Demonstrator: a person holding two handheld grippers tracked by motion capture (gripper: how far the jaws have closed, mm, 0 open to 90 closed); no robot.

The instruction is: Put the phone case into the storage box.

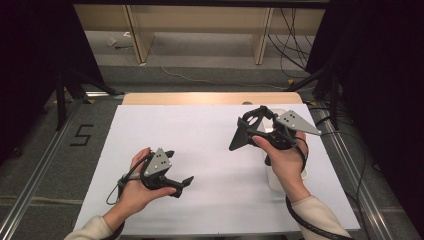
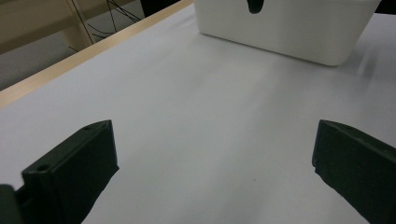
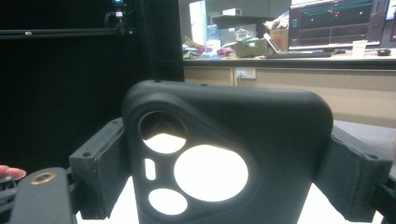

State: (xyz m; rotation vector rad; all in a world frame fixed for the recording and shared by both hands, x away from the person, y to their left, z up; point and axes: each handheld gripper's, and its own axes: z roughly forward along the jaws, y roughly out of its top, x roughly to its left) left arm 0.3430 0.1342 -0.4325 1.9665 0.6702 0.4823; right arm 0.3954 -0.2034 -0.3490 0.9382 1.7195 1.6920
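**Phone case gripped above the white bin, drop still to come**

Right gripper (image 1: 248, 131) raised above the right side of the white-covered tabletop (image 1: 210, 150), clamped on a black moulded phone case with round camera cut-outs (image 3: 224, 154). In the right gripper view, case upright between the two black jaws, one pressing on each side edge, the cut-outs glowing white from the surface behind. In the high view, same black phone case (image 1: 245, 129) held tilted, just beside the white rectangular plastic bin (image 1: 274, 175) that sits under the right hand (image 1: 285, 160) and forearm, largely hidden there.

Left gripper (image 1: 181, 184) low over the near-left part of the tabletop, jaws spread wide, nothing between them. In the left gripper view, bare white surface between the jaws and the white plastic bin (image 2: 289, 28) well ahead.

Judged from this: pick-up done, case lifted clear and firmly held. Probably left to do: carrying it over the bin's opening, lowering, releasing. Contents of the bin impossible to tell from here. Left hand (image 1: 137, 187) idle, no evident part in the work yet.
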